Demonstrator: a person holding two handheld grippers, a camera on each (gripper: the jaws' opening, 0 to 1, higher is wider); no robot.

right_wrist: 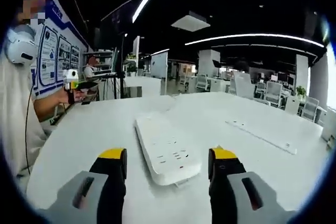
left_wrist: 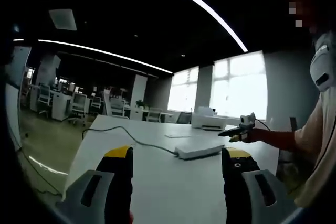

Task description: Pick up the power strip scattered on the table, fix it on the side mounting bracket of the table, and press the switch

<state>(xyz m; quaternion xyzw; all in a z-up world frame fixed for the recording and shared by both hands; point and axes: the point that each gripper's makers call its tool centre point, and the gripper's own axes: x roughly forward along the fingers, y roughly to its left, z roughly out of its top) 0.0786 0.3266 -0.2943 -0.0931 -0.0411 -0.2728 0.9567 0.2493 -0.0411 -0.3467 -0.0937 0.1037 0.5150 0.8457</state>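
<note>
In the right gripper view, the right gripper (right_wrist: 168, 167), black-jawed with yellow tips, is held low over the white tabletop (right_wrist: 94, 129) with its jaws spread wide and nothing between them. Just ahead of them the flat white rectangular plastic power strip (right_wrist: 165, 150) lies face up, its near end reaching in between the tips without being touched. Since the strip looks broad against the opening, a pinch across its width could slip or merely push it along the smooth surface; an end-on grip may tilt it. In the left gripper view, the left gripper (left_wrist: 177, 162) is likewise spread and empty, and the strip (left_wrist: 199, 151) is seen farther off on the table. A dark cable (left_wrist: 131, 136) trails from it toward the far edge and could drag or snag when the strip is lifted. The mounting bracket cannot be made out.
</note>
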